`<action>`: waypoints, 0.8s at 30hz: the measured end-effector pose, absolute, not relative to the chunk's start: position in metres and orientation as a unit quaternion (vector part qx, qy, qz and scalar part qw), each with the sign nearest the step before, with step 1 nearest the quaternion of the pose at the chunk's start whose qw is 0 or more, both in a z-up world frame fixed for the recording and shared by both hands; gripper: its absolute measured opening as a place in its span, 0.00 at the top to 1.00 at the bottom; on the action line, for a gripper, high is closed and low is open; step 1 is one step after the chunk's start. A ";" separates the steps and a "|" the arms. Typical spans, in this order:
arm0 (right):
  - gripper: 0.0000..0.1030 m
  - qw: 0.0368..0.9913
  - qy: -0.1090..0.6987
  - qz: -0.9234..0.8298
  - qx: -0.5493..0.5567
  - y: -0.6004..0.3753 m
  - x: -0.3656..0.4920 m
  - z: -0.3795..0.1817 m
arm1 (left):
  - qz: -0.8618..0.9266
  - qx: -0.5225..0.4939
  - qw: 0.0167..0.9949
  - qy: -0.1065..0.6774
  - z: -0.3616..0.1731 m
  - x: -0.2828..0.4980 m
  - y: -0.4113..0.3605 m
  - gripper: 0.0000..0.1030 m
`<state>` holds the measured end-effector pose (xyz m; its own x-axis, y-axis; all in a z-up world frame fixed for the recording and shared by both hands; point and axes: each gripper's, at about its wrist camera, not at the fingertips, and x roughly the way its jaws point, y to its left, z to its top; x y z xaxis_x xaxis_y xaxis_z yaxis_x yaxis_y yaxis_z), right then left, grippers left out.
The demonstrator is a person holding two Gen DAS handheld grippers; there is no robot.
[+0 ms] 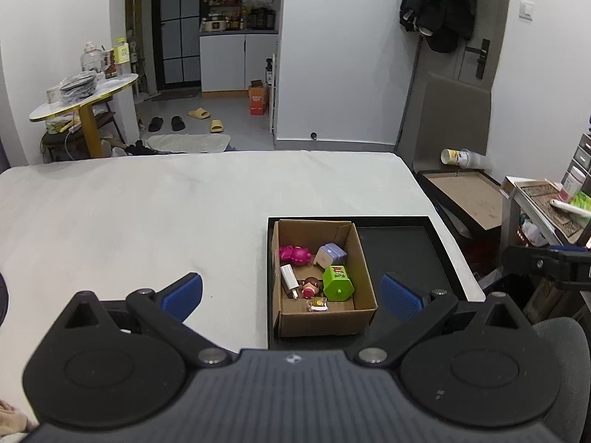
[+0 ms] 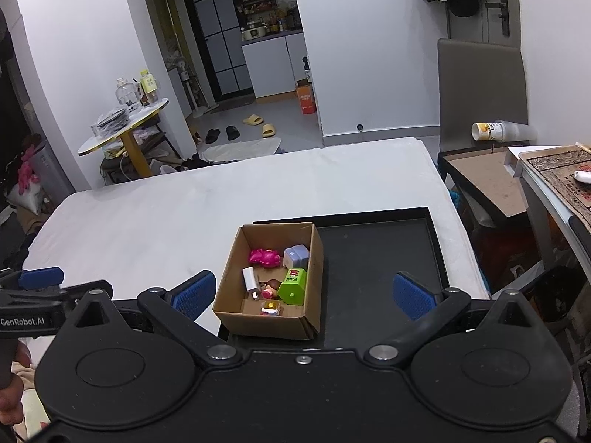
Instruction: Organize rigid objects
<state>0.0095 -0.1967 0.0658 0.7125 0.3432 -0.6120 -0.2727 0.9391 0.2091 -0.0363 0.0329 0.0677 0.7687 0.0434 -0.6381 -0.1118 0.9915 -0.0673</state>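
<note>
An open cardboard box (image 1: 364,258) (image 2: 312,310) stands in the left part of a black tray (image 1: 399,243) (image 2: 373,254) on the white table. Inside lie a pink toy (image 1: 294,253) (image 2: 263,257), a lavender-and-white cube (image 1: 331,253) (image 2: 295,254), a green block (image 1: 337,282) (image 2: 293,285), a white charger (image 1: 289,279) (image 2: 250,281), a small doll (image 1: 309,287) (image 2: 271,288) and a small yellow-topped piece (image 1: 317,304) (image 2: 270,308). My left gripper (image 1: 291,295) is open, held above and short of the box. My right gripper (image 2: 304,293) is open too, with nothing held.
The white table (image 1: 147,203) (image 2: 166,206) stretches left and away from the tray. A dark side table with cardboard (image 1: 469,192) (image 2: 487,177) and a tipped cup (image 1: 461,157) (image 2: 495,131) stand to the right. A hand (image 2: 11,398) holds the other gripper's handle.
</note>
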 end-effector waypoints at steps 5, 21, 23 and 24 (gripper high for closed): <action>0.00 0.922 0.342 0.173 0.055 -0.198 0.008 0.066 | 0.042 -0.052 0.939 0.338 0.068 -0.038 0.034 0.01; 0.00 0.921 0.345 0.172 0.059 -0.200 0.010 0.063 | 0.041 -0.054 0.936 0.347 0.062 -0.035 0.034 0.01; 0.00 0.920 0.346 0.172 0.058 -0.200 0.010 0.062 | 0.041 -0.053 0.935 0.348 0.061 -0.034 0.035 0.01; 0.00 0.920 0.347 0.173 0.058 -0.199 0.010 0.062 | 0.041 -0.053 0.935 0.348 0.061 -0.034 0.035 0.01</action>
<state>0.0100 -0.1993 0.0617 0.6997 0.3580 -0.6183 -0.2776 0.9336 0.2263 -0.0345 0.0348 0.0610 0.7539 0.0401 -0.6558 -0.1144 0.9909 -0.0710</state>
